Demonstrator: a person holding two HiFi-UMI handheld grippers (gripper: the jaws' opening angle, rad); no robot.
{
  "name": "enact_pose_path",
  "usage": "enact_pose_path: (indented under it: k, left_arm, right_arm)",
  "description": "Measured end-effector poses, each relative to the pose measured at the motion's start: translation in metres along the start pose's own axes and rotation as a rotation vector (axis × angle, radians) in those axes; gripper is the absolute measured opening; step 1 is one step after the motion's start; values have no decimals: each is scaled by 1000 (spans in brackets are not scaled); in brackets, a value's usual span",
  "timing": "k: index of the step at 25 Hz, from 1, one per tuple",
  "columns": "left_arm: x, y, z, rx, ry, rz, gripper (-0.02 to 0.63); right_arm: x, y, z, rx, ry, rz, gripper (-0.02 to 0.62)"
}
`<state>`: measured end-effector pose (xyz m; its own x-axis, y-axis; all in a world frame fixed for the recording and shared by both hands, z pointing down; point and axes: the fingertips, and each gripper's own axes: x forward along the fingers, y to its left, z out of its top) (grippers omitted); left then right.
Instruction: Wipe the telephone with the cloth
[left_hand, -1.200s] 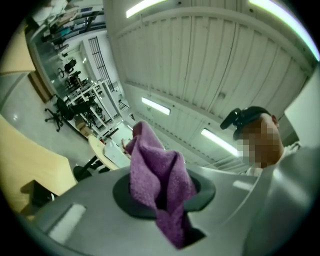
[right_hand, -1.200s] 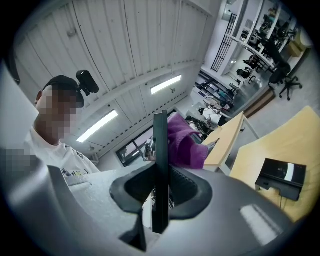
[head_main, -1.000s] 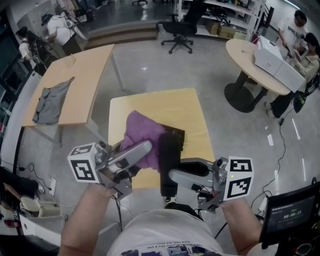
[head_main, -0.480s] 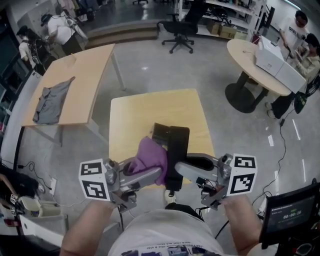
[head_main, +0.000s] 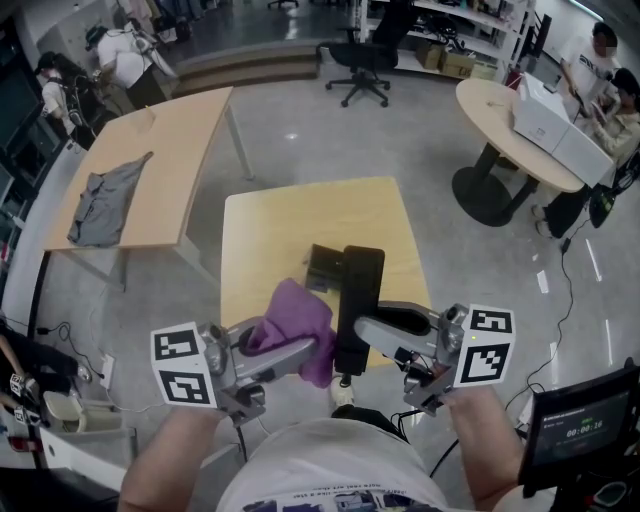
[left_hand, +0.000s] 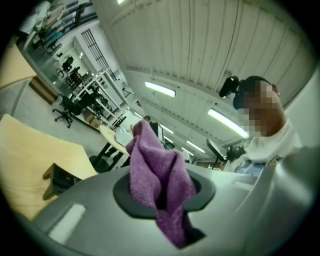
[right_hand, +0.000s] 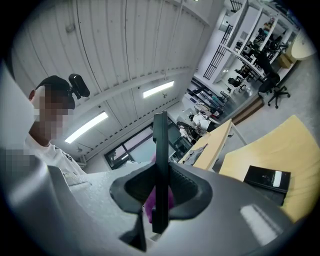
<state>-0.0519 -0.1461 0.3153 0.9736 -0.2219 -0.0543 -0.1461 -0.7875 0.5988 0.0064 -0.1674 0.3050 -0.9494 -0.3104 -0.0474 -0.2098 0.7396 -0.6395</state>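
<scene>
The telephone (head_main: 362, 275) is a long, flat, matt black slab with rounded corners. It is held in the air above the near edge of the small square yellow wooden table (head_main: 300, 215), its length running away from the person. The right gripper (head_main: 364, 330) is clenched on the slab's near end. The left gripper (head_main: 314, 350) is clamped on a bunched purple terry cloth (head_main: 292, 318), which also hangs over the table's near edge, up against the left side of the telephone.

The head view gives the telephone's broad face and its full length. The right gripper view shows it only edge-on, as a thin black strip (right_hand: 160, 165) standing upright between the dark pads of the right gripper (right_hand: 160, 192), with a bit of purple (right_hand: 170, 199) showing behind it. That view also shows clearly a flat black box (right_hand: 267, 178) lying on the table (right_hand: 295, 150), which from the head view is a dark shape (head_main: 322, 266) partly behind the telephone.

The left gripper view shows no telephone. It shows the cloth's (left_hand: 157, 172) looped pile and deep folds, pinched in the left gripper (left_hand: 159, 196) with a tail drooping below, and the table (left_hand: 25, 160) with the box (left_hand: 60, 178) at the left.
</scene>
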Motion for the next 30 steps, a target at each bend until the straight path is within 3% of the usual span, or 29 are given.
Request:
enact_pose_path:
  k: [6, 11, 30]
  left_arm:
    - [4, -11, 66, 132, -81, 46, 86]
    - [17, 0, 90, 165, -90, 81, 86]
    - [13, -6, -20, 35, 86, 47, 86]
  right_arm:
    - [1, -3, -9, 7, 16, -3, 77]
    - [6, -1, -11, 2, 25, 3, 77]
    - [10, -1, -18, 16, 8, -58, 77]
